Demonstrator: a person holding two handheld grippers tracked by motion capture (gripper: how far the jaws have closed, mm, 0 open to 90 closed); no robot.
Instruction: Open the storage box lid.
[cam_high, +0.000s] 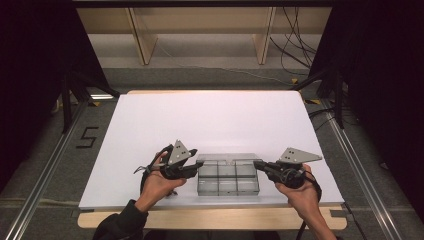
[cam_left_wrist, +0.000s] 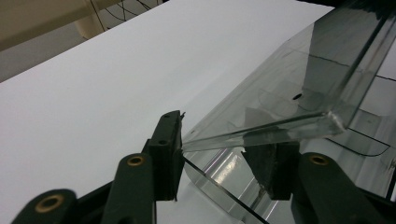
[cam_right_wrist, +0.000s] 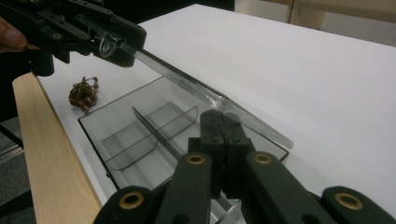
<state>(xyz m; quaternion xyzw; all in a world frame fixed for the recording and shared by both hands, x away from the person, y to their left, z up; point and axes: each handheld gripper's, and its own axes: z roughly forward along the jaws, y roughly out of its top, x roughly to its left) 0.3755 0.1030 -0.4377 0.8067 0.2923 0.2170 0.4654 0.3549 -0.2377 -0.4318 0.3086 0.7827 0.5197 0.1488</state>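
Clear divided box (cam_high: 228, 179), lid (cam_right_wrist: 205, 95) lifted – floor mark "5" (cam_high: 88, 137)

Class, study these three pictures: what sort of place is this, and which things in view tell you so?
Probably a lab or recording booth rather than a home: a bare white table walled by black curtains, with metal floor rails and loose cables beyond it. Two hand-held grippers work on a clear compartment box.

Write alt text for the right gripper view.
The right gripper, jaws shut, pinches the near wall of a clear compartment box on a white table. Across it, the left gripper lifts the box's clear lid; a small beaded cluster lies beside it.
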